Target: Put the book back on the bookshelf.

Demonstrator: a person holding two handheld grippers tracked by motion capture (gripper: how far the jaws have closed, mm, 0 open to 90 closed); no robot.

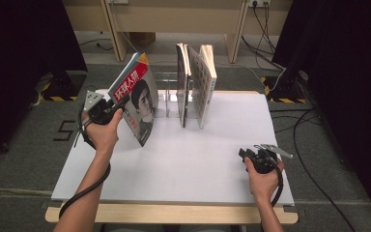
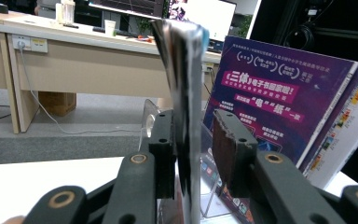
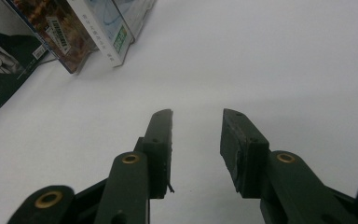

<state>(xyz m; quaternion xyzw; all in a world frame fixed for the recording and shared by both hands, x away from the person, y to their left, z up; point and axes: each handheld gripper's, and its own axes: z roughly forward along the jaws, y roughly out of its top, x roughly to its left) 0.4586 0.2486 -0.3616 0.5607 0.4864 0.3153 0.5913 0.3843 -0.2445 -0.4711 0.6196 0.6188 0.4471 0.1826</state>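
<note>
Releasing a red-and-white glossy magazine (image 1: 138, 99) beside the clear acrylic book stand (image 1: 173, 94).
The left hand-held gripper (image 1: 119, 103) stood apart around its edge, one pad touching, letting it lean on the white desk (image 1: 198, 159); the right hand-held gripper (image 1: 246, 154) rested apart, empty.

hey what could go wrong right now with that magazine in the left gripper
1. The magazine leans tilted on its lower corner while the left gripper shows a gap beside it at one pad; it may topple flat.
2. The right gripper rests far away, unable to catch it.
3. Falling rightward, it might hit the standing books.
</note>
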